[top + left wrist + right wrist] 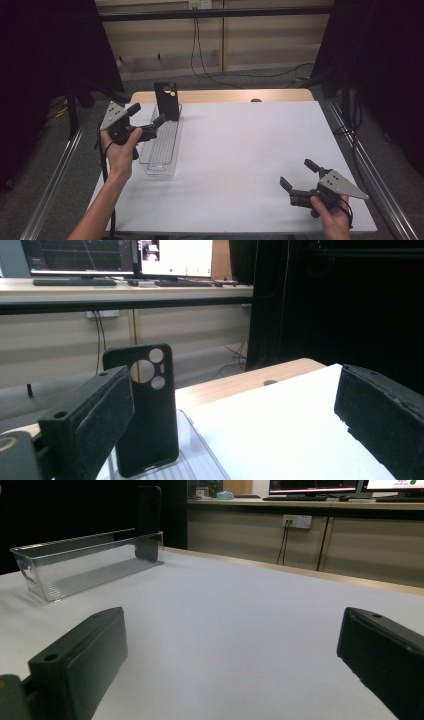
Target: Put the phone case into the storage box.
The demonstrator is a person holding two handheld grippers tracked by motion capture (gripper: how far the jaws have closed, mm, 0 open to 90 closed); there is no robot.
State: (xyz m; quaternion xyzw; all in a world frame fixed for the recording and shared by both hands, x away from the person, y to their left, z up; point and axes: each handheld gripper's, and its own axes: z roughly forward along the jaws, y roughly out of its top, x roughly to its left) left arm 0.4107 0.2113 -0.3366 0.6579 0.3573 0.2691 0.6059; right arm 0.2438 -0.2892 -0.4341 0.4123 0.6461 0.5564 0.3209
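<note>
1. A white table (pixel 240 150) stands before a beige wall, with desks and monitors (pixel 115 255) behind.
2. Count: one black phone case (pixel 167 101), one clear plastic tray (pixel 162 159), two grippers.
3. The phone case stands upright at the tray's far end, long axis vertical, leaning on the end wall, camera cutouts at the top and facing the person.
4. The tray's long axis runs away from the person.
5. The left gripper (pixel 146 118), jaws spread, hovers over the tray just beside the case, holding nothing.
6. The right gripper (pixel 299 173), jaws spread and empty, sits low at the table's near right corner, well apart from the tray.
</note>
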